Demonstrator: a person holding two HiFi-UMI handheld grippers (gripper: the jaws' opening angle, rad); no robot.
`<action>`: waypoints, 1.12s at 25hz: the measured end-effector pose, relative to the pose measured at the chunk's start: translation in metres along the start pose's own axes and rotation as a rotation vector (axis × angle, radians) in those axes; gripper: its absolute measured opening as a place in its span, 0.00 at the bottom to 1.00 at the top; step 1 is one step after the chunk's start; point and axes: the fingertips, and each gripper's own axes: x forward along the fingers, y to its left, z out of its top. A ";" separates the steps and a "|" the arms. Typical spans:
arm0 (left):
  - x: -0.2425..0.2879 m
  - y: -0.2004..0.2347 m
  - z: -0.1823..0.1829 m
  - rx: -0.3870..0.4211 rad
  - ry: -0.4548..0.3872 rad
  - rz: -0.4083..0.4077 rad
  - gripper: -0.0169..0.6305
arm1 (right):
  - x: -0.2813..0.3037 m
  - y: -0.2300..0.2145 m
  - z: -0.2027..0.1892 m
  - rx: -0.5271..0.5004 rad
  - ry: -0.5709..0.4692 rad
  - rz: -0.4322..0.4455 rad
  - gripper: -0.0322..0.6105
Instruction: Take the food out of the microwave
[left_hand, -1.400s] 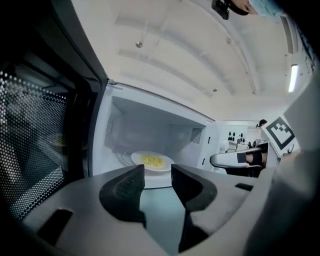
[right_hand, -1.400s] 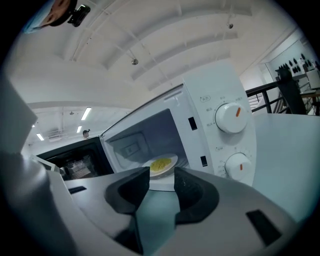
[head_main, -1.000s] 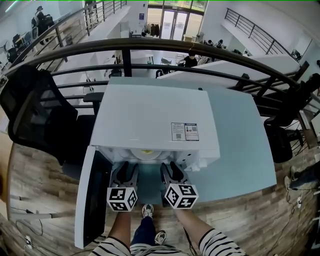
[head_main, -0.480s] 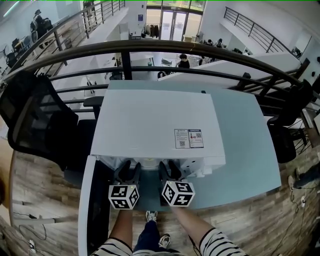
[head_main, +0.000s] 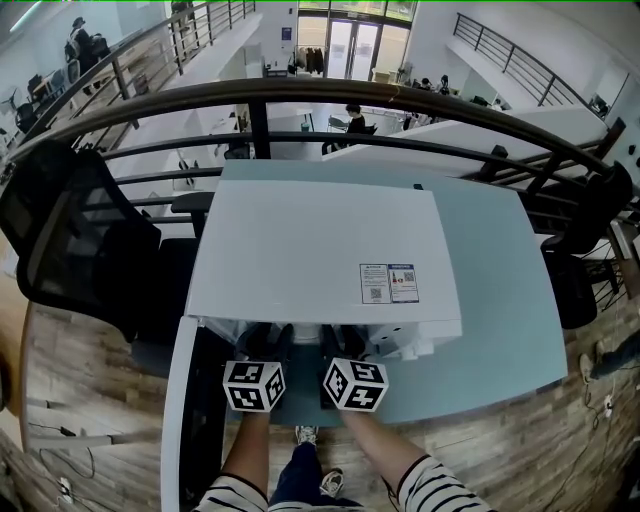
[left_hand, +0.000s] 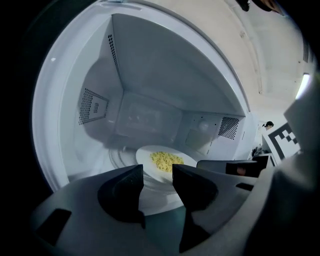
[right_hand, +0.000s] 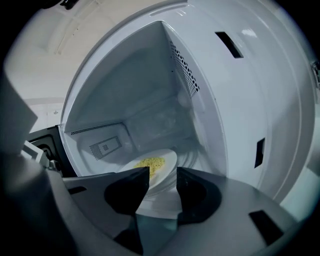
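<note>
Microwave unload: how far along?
Done: the door of the microwave stands open. In hand: left tool and right tool sit at the cavity mouth, aimed at the plate of yellow food; left jaws opening, right apart, nothing between either. Left: grip the plate, lift it out.

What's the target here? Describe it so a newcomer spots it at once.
Start at the white microwave on the pale blue table, its door swung open to the left. On the cavity floor sits a round white plate with a yellow heap of food, the only loose item inside.
</note>
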 end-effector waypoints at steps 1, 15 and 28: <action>0.002 -0.001 0.000 -0.001 0.006 -0.004 0.28 | 0.000 0.000 0.000 -0.005 0.000 0.000 0.31; 0.006 -0.007 -0.003 -0.014 0.036 -0.039 0.29 | 0.003 0.005 0.002 0.016 0.006 0.052 0.31; -0.027 -0.026 -0.017 -0.027 0.054 -0.043 0.29 | -0.031 0.008 -0.005 0.058 0.013 0.073 0.31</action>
